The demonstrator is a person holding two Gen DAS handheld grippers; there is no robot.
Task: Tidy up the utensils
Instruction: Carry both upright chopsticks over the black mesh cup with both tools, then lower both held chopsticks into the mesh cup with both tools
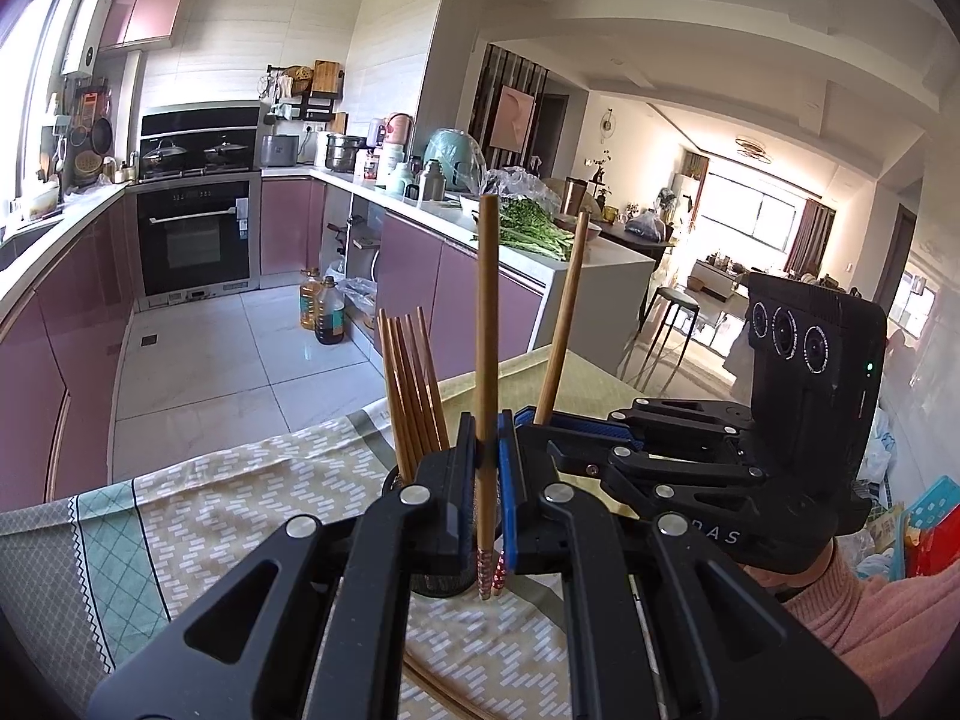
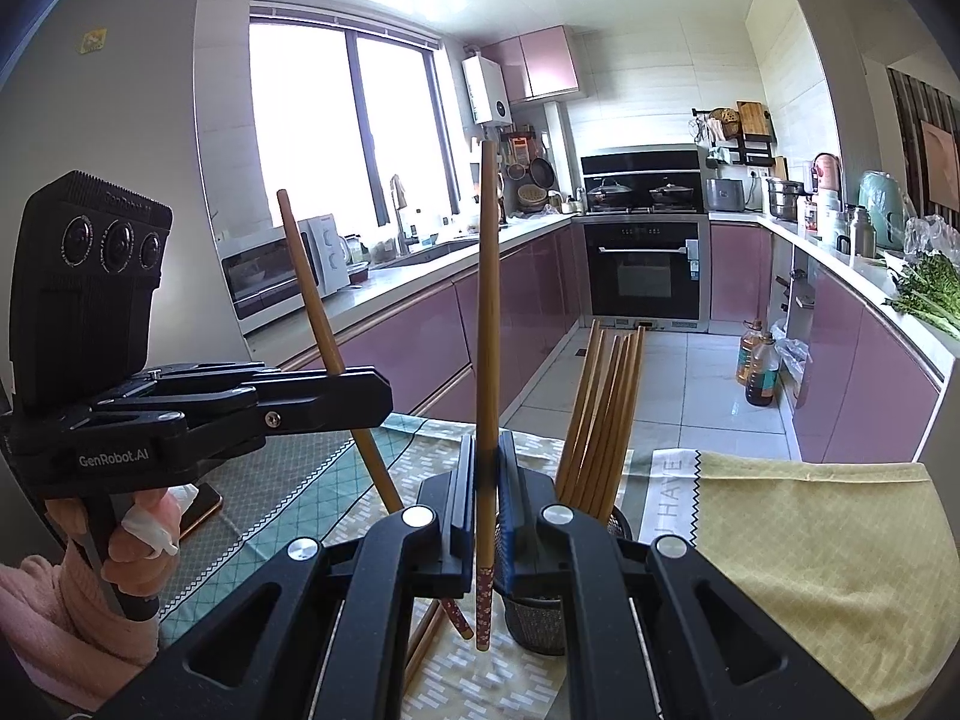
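While both grippers hover over the patterned tablecloth [image 1: 198, 516], each pinches one chopstick upright. Lower centre of the left view: the left gripper [image 1: 489, 498] is clamped on a chopstick [image 1: 487, 312], patterned tip down. Centre of the right view: the right gripper [image 2: 487, 516] is clamped likewise on its own chopstick [image 2: 489, 300]. The mesh holder [image 2: 534, 618], lower centre, already carries a bundle of chopsticks [image 2: 606, 414]. Loose ones lie on the cloth near it. Risk: both sticks sit close together; lowered together they could collide, knock the bundle or tip the holder.
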